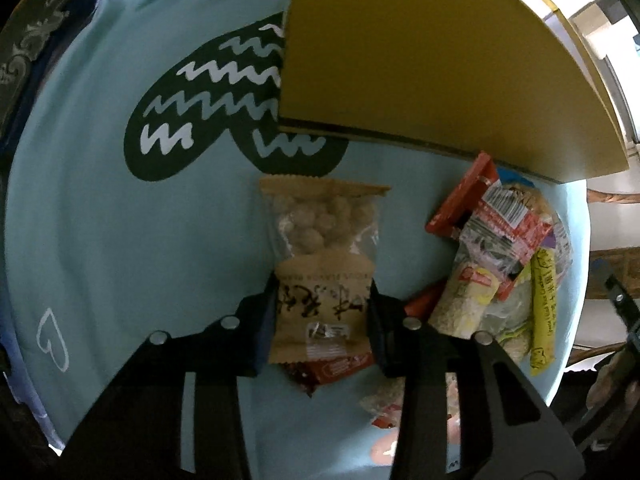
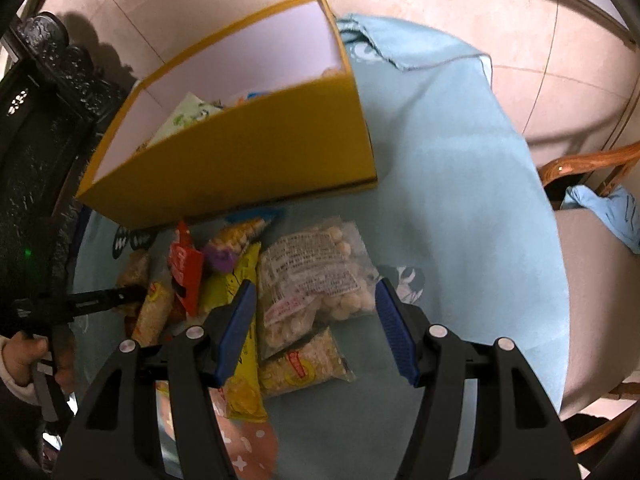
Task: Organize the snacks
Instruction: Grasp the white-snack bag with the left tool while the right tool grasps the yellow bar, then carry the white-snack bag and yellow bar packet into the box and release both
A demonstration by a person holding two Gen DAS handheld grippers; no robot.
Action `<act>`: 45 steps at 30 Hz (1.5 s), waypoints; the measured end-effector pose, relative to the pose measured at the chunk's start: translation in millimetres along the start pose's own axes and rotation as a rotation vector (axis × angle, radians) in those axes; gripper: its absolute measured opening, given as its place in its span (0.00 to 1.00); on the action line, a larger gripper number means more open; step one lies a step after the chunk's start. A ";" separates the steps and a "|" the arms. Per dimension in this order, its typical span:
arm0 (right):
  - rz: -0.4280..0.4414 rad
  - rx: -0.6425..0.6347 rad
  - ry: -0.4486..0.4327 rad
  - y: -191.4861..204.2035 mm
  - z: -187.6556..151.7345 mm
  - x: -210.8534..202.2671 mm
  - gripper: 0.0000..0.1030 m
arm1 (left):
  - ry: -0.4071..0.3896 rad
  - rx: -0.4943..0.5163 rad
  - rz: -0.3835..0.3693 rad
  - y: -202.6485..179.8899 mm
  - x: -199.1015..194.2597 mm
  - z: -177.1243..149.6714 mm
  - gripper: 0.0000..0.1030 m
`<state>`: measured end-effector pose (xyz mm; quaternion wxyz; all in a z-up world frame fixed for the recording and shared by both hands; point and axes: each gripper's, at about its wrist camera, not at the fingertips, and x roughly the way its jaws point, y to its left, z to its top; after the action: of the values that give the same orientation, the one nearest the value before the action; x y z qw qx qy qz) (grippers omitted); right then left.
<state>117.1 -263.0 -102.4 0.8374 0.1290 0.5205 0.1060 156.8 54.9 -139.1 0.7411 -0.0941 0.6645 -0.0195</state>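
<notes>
Left wrist view: the left gripper (image 1: 324, 312) was clamped across the lower end of the nut bag (image 1: 320, 276), whose long axis ran ahead toward the yellow box (image 1: 420, 60).

Right wrist view: the right gripper (image 2: 316, 328) hung open above a clear puff bag (image 2: 312, 280) lying on the cloth (image 2: 460, 200), not touching it.

Printing on tan snack bag (image 1: 320, 300) blurred, not legible. Red wrapper (image 1: 332, 370) mostly covered by that bag; only lower end showing. Yellow box (image 1: 420, 80) cut off at top edge in left wrist view; contents hidden behind its wall. Inside same box in right wrist view, only corner of a pale green packet (image 2: 188, 118) visible above front wall. Label text on clear bag of round snacks (image 2: 312, 272) too small to read. Hand (image 2: 28, 356) cropped at left edge.
</notes>
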 end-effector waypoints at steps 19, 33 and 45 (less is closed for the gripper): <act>0.064 -0.188 0.154 62.4 -30.9 30.6 0.21 | -0.008 -0.033 -0.033 14.7 -18.0 -22.3 0.37; 0.091 -0.178 0.032 53.2 -28.9 -29.8 0.21 | -0.114 0.039 -0.050 -4.8 -93.9 -44.5 0.37; 0.135 -0.202 -0.133 63.6 9.2 -85.4 0.21 | -0.220 0.122 -0.096 -47.4 -150.9 -34.2 0.37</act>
<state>85.5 -230.5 -5.7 0.8697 0.0855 0.4408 0.2051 110.0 27.7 13.5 0.8121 -0.0821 0.5714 -0.0848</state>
